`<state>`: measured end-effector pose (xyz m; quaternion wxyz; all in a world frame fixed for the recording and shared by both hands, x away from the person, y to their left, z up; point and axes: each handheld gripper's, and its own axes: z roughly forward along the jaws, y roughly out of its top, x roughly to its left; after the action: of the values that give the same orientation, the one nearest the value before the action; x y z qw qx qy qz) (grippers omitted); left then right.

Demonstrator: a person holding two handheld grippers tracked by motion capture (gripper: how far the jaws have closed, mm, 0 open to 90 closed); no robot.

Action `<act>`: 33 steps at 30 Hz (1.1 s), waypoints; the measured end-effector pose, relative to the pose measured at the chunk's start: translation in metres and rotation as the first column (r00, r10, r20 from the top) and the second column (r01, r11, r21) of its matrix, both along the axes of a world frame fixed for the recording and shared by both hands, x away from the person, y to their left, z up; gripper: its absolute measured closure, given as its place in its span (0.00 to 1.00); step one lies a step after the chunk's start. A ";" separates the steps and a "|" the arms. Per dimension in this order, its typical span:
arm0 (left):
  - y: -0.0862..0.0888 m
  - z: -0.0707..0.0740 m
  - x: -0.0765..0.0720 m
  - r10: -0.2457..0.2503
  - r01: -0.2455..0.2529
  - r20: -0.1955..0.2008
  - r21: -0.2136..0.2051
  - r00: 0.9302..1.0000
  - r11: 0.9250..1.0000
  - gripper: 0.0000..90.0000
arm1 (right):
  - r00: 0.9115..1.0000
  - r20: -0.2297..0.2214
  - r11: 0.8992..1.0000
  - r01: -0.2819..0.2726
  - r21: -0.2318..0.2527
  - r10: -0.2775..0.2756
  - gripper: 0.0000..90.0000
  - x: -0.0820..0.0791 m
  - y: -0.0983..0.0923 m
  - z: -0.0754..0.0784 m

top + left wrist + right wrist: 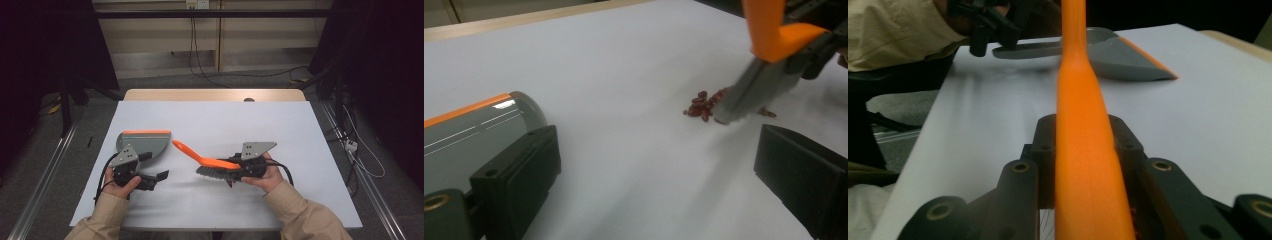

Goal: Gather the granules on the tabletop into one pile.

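Your right gripper [235, 172] sits near the front edge of the table [300, 200], its jaws pinching the orange handle of the brush [210, 162]. In the right gripper view the handle [1083, 150] runs straight up between the two black jaws, clamped on both sides. The brush is tilted: its grey bristles [749, 90] point down at the table and the free end of the handle rises toward the table's middle.

Your left gripper [152, 177] rests at the front left, jaws spread wide with bare table between them. In the left gripper view, one jaw stands just beside the dustpan [479, 130], without gripping it.

A small heap of dark red beans [704, 105] lies on the white surface just beyond the left gripper's jaws. The bristle tips touch the heap at its right edge.

Farther back, the grey dustpan [142, 142] lies flat on the table behind your left hand [120, 185], with its orange-edged lip on the far side. It is well apart from the beans.
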<state>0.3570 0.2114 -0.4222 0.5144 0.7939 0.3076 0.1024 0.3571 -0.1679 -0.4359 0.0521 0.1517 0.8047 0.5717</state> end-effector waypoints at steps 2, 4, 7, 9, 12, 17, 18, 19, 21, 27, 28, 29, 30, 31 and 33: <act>0.001 0.000 0.000 0.002 -0.002 -0.001 -0.004 1.000 1.000 0.05 | 0.999 -0.033 1.000 -0.013 0.009 0.013 0.79 -0.005 0.001 -0.007; 0.001 0.000 0.000 0.003 -0.003 -0.003 -0.003 1.000 1.000 0.05 | 0.999 -0.046 1.000 -0.018 -0.016 0.017 0.79 -0.007 0.002 -0.013; 0.001 0.000 0.000 0.001 -0.001 0.001 -0.004 1.000 1.000 0.05 | 0.998 -0.064 1.000 -0.014 -0.014 0.013 0.79 -0.002 0.004 -0.021; 0.001 0.000 0.000 0.000 0.000 0.001 -0.004 1.000 1.000 0.05 | 0.999 -0.038 1.000 -0.009 -0.029 0.008 0.79 0.002 0.005 -0.021; 0.002 0.000 0.001 0.002 -0.002 0.003 -0.002 1.000 1.000 0.05 | 0.999 -0.041 1.000 0.003 -0.020 -0.004 0.79 0.009 0.004 -0.023; 0.001 0.000 0.000 0.000 0.000 -0.002 -0.007 1.000 1.000 0.05 | 0.999 -0.039 1.000 0.016 -0.010 -0.017 0.79 0.017 0.002 -0.022; 0.001 0.000 0.000 -0.002 0.002 -0.001 -0.004 1.000 1.000 0.05 | 0.999 -0.048 1.000 0.017 -0.003 -0.017 0.79 0.017 0.002 -0.021; 0.001 0.000 0.000 -0.004 0.004 0.000 -0.001 1.000 1.000 0.05 | 0.999 -0.042 1.000 0.019 -0.003 -0.019 0.79 0.017 0.001 -0.021; 0.000 -0.001 0.000 -0.005 0.005 -0.001 -0.001 1.000 1.000 0.05 | 0.999 -0.043 1.000 0.018 0.019 -0.018 0.79 0.016 0.001 -0.017; 0.000 0.000 0.000 -0.003 0.003 0.002 -0.003 1.000 1.000 0.05 | 0.993 -0.016 0.990 0.120 0.070 -0.119 0.79 0.024 -0.016 0.000; 0.000 0.000 0.000 -0.004 0.004 0.002 -0.003 1.000 1.000 0.05 | 0.989 -0.011 0.987 0.148 0.061 -0.148 0.79 0.026 -0.020 0.002; 0.000 0.000 0.000 -0.005 0.005 0.001 -0.002 1.000 1.000 0.05 | 0.985 -0.015 0.984 0.172 0.051 -0.171 0.79 0.029 -0.024 0.002; 0.000 0.000 0.000 -0.005 0.005 0.000 -0.002 1.000 1.000 0.05 | 0.978 -0.025 0.977 0.208 0.036 -0.207 0.79 0.032 -0.029 0.001; 0.000 0.000 0.000 -0.007 0.007 0.001 0.000 1.000 1.000 0.05 | 0.974 -0.027 0.974 0.227 0.026 -0.226 0.79 0.034 -0.031 0.000; -0.001 -0.001 0.000 -0.009 0.009 0.002 0.001 1.000 1.000 0.05 | 0.962 -0.013 0.962 0.272 -0.030 -0.273 0.79 0.037 -0.036 -0.002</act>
<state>0.3570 0.2108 -0.4227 0.5145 0.7955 0.3036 0.1010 0.3940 -0.2036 -0.4380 0.1256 0.2649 0.7844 0.5466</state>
